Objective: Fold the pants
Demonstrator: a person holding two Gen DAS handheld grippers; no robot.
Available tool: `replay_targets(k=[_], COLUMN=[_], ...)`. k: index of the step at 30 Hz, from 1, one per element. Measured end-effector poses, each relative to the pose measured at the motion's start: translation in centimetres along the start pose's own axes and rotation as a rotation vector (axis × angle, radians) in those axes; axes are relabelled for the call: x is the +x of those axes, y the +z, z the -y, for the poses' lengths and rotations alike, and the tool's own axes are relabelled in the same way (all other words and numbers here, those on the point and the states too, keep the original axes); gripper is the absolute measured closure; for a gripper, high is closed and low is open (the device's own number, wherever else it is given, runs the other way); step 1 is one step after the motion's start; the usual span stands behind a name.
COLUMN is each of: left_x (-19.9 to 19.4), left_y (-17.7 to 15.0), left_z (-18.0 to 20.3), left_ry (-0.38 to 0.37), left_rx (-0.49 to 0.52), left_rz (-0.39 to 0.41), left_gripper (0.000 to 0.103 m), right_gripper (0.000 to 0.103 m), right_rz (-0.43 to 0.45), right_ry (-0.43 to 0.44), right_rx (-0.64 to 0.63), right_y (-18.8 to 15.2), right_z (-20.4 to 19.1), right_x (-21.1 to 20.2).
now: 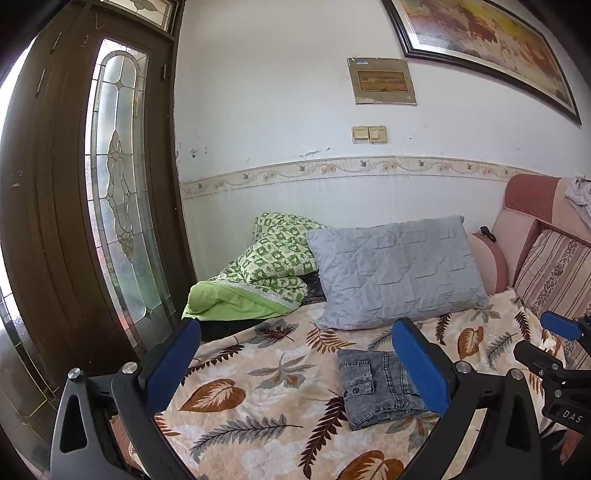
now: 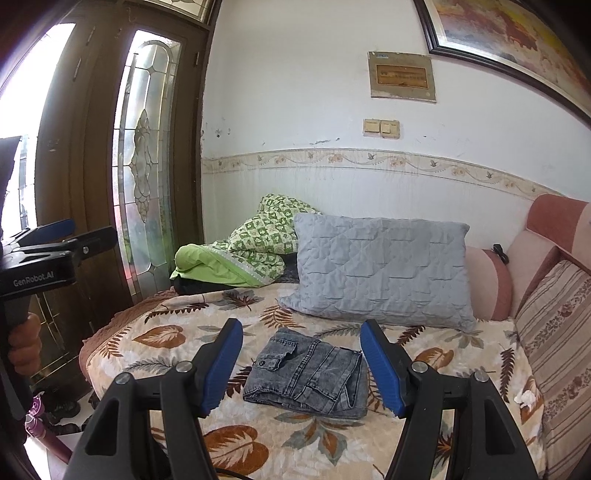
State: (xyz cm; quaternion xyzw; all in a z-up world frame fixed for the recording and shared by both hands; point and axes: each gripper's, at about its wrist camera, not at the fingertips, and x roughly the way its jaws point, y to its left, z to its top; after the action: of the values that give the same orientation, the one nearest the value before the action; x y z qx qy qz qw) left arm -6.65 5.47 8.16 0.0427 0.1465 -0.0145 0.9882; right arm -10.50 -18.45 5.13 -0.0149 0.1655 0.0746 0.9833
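Here, two grippers were in play, each with two blue-padded fingers. The right gripper [image 2: 301, 363] stood spread wide with nothing between its pads, hovering above the bed with the folded pants [image 2: 308, 374] showing in the gap between its fingers, apart from them. The left gripper [image 1: 295, 363] was likewise spread and empty; in its own view its right finger [image 1: 421, 363] covered the right edge of the pants [image 1: 376, 386]. Each gripper appeared at the edge of the other's view, cut off by the frame, and part of the hand [image 2: 24, 345] gripping the left one showed beneath it.

One pair of pants lay there, grey washed denim folded into a compact packet, with one buttoned pocket flap facing up, on the leaf-print bedspread [image 2: 166, 343]. Behind it leaned one grey quilted pillow [image 2: 376, 266], and left of that one bunched green patterned quilt [image 2: 255, 243], with something dark under it that could not be made out. At the right stood a striped cushion [image 2: 557, 332] and pink upholstery, both cut off. On the wall hung one framed picture [image 2: 509, 33], only partly in view, one box-like panel [image 2: 402, 75] and two light switches [image 2: 380, 128]. A small dark thing sat on the pink armrest, too small to identify.
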Motion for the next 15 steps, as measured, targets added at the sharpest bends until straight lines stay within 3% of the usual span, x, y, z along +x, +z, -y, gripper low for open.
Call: replay_targets(k=[15], left_x=[3.9], left_y=[0.3], left_z=[-0.5], left_ry=[-0.026], left_rx=[-0.014], left_rz=[-0.034], left_gripper=[0.0], right_gripper=[0.033], right_rz=[-0.042], right_ry=[0.043], right_rx=[-0.015], right_y=[0.2], right_z=[-0.9], right_x=[5.0])
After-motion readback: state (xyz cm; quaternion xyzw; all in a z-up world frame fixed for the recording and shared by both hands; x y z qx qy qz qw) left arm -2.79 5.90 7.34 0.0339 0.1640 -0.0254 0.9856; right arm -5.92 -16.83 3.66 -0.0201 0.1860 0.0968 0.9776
